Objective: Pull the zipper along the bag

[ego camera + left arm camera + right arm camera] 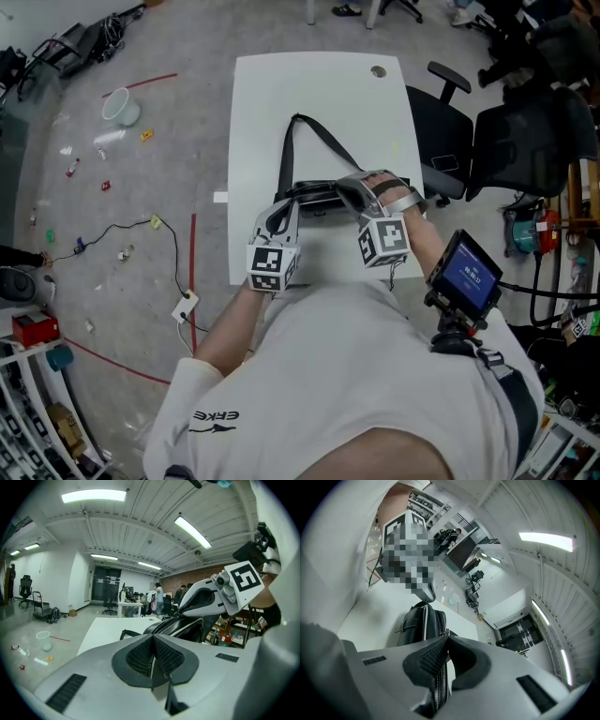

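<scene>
At the left of the head view, the left claw [152,654] is pressed together at the left end of the black bag [314,194]. It pinches a thin dark strip [171,698] that hangs below its pads; whether this is a tab or a fold of the bag is hard to make out. The bag lies at the middle of the white counter [253,141], near its lower edge. To the right, the right claw [444,656] is clamped on the zipper [439,688], whose teeth run straight between its pads. Judging from this, both grips are set, one bracing the bag and one on the zipper line, and the pull itself seems to be what remains. How far the slider has travelled cannot be read. The claws cover the bag's top in the head view, and the slider is hidden between the right pads.
</scene>
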### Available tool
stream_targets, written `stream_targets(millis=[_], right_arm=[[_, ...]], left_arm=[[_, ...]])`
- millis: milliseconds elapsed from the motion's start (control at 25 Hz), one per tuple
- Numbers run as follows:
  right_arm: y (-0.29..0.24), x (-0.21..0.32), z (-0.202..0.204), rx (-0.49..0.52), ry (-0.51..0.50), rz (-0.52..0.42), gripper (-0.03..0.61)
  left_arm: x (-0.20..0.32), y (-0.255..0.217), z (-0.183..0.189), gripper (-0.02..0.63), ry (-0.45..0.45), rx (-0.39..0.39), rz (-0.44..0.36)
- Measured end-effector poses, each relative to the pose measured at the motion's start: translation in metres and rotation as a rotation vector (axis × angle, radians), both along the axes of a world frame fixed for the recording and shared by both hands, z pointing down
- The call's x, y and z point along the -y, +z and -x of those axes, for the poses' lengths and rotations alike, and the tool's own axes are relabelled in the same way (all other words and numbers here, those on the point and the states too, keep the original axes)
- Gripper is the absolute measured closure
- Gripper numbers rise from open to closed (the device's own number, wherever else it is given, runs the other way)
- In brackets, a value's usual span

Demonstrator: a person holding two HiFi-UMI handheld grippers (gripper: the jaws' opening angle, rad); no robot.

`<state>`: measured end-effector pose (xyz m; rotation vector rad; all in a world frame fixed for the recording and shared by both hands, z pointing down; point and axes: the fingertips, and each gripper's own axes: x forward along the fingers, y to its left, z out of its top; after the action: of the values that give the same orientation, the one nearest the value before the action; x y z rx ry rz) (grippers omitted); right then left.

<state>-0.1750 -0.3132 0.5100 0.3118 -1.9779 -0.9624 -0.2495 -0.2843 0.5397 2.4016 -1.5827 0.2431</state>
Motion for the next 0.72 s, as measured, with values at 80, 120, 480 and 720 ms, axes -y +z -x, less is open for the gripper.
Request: stream_targets(millis=[80, 120, 480, 720], right_arm=[[0.000, 0.002, 0.000, -0.003, 0.005, 0.001, 0.568], [0.000, 0.002, 0.001, -0.004, 0.006, 0.002, 0.568], [0.000, 0.004, 0.007, -0.033, 0.009, -0.015, 0.568], [0.004, 0.003, 0.020, -0.074, -0.030, -0.034, 0.568]], left_arm=[[-0.002, 0.007, -0.003, 0.611, 0.053, 0.048, 0.012], [-0.003, 0.011, -0.004, 0.609, 0.081, 0.076, 0.016], [-0.006, 0.025, -0.007, 0.611, 0.154, 0.251, -0.015], [-0.004, 0.026, -0.006, 0.611, 0.179, 0.264, -0.016]])
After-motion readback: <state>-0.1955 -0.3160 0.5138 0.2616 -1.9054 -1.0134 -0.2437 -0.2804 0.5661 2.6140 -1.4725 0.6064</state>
